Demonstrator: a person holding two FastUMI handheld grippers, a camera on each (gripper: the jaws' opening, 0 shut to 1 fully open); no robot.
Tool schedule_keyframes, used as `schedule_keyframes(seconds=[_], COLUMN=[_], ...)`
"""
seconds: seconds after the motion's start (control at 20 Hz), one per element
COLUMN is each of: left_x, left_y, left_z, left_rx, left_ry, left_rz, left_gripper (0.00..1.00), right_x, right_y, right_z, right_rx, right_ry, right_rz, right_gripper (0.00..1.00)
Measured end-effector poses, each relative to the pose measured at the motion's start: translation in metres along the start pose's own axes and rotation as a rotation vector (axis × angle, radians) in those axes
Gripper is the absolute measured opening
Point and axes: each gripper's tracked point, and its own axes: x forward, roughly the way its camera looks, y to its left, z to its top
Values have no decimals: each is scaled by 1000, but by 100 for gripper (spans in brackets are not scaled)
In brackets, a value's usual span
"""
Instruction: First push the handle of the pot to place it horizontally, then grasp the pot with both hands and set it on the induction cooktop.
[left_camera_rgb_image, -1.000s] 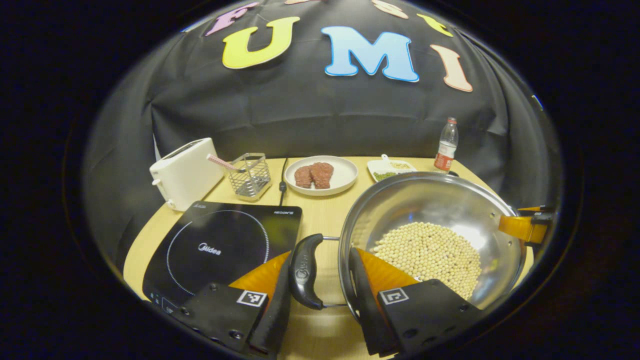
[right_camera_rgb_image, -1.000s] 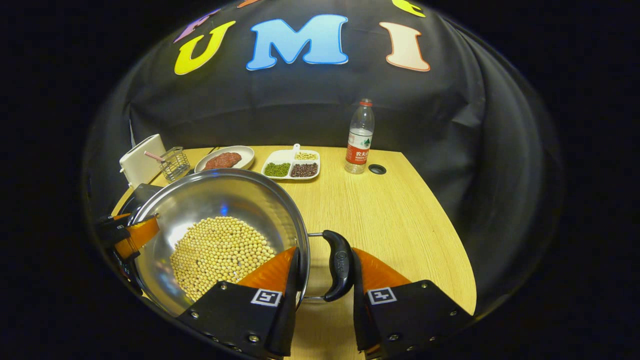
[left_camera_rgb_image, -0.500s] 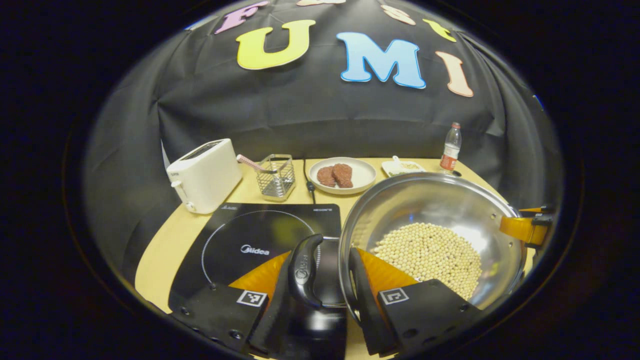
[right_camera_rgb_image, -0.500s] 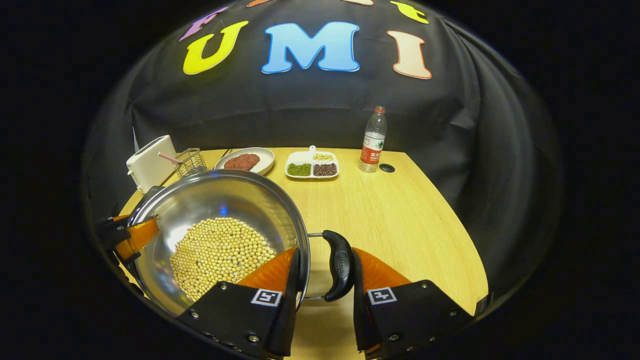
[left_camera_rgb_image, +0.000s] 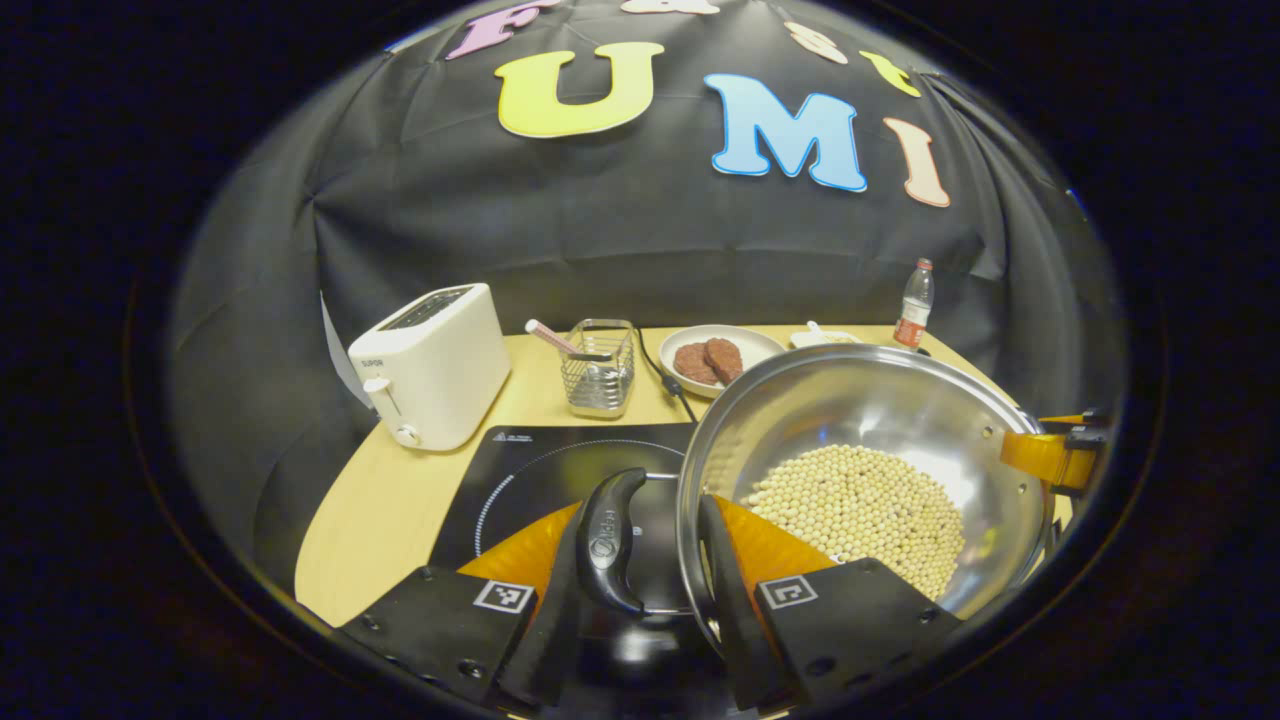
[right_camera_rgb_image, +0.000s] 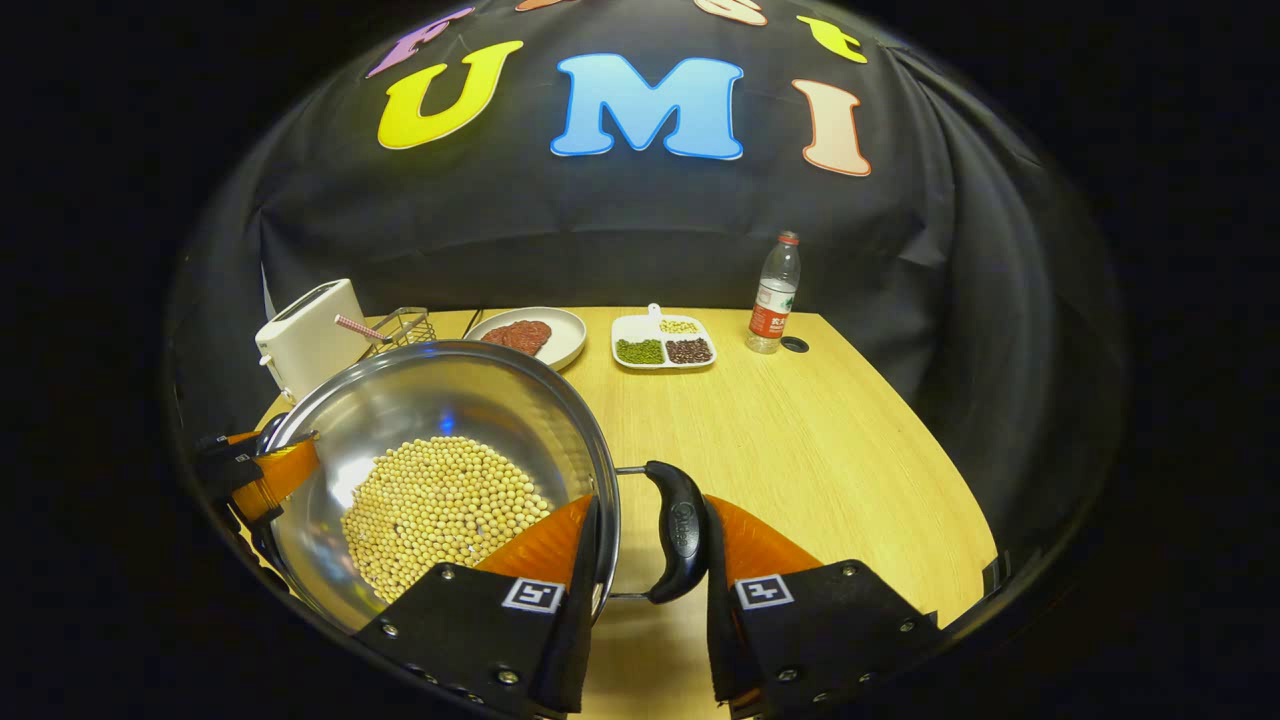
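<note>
— While the left claw (left_camera_rgb_image: 640, 560) clamps one black handle (left_camera_rgb_image: 612, 540) of the pot (left_camera_rgb_image: 860, 480), what grips the other?
— Right claw (right_camera_rgb_image: 645, 560), closed on the opposite handle (right_camera_rgb_image: 682, 530).
— Where's the pot?
— Between both claws, holding beans (right_camera_rgb_image: 440, 510), with the induction cooktop (left_camera_rgb_image: 540, 470) just beyond the left claw.

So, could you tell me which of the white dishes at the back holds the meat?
The round plate holds the meat; the divided tray beside it holds beans.
</note>
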Motion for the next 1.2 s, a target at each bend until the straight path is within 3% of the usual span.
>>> schedule_keyframes(seconds=[0.1,0.2,0.45,0.5,0.55,0.6,0.75,1.05,1.2], left_x=[2,7,14,15,16,19,26,36,40], left_y=[19,39,86,95,103,110,133,166,174], left_z=[1,2,-4,-5,-6,-8,-8,-16,-14], left_rx=[6,12,-1,-5,-8,-14,-22,-24,-23], left_ry=[-1,-1,15,16,21,23,27,41,36], left_rz=[-2,0,22,26,30,35,56,73,74], left_gripper=[67,63,63,67,63,67,63,68,63], right_x=[-4,-2,7,9,11,15,23,37,41], right_y=[20,38,82,91,98,104,129,158,164], right_z=[2,3,5,6,7,6,10,8,11], right_rx=[8,15,6,1,-4,-10,-18,-12,-15], right_ry=[-2,1,16,17,20,24,27,47,41], right_rz=[-2,0,18,22,26,30,48,68,69], right_gripper=[48,48,48,47,48,48,48,48,47])
